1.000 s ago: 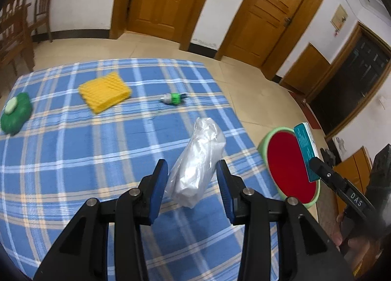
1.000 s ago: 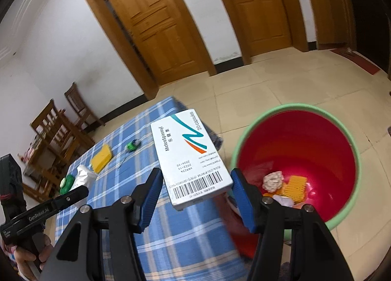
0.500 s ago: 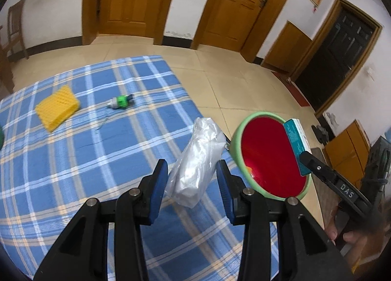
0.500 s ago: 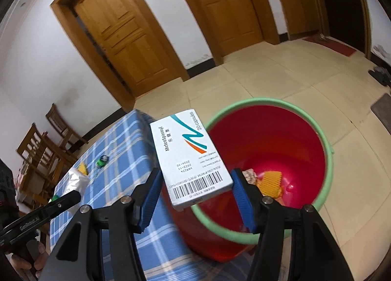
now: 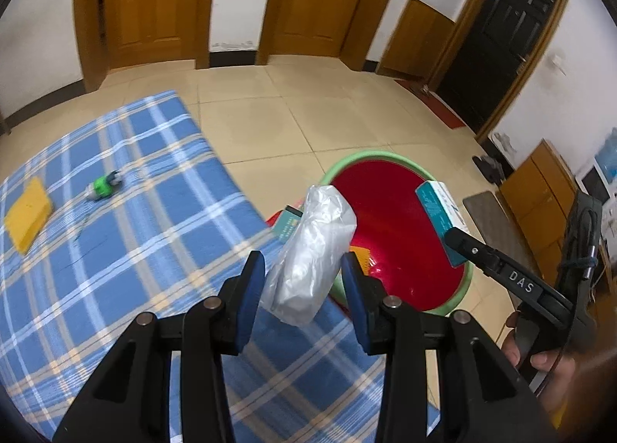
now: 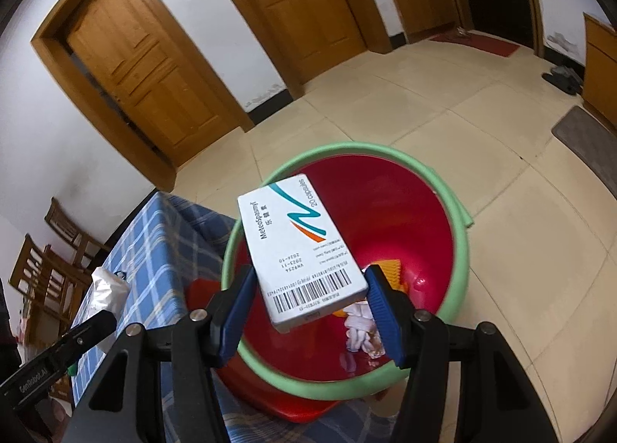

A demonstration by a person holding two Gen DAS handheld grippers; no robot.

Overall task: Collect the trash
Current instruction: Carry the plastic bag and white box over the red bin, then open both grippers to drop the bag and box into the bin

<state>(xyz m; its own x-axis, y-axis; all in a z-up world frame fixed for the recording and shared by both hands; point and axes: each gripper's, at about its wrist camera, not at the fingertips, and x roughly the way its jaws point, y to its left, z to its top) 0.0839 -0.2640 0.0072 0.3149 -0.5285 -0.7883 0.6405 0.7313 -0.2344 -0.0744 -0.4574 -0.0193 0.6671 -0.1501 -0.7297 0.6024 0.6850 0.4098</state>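
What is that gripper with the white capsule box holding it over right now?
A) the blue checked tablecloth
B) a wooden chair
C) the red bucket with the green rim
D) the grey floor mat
C: in the right wrist view the white capsule box, clamped in the right gripper, hangs over the open mouth of the red bucket, where a few scraps already lie at the bottom.

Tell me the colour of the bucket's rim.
Light green, around a red bucket; clearest in the right wrist view.
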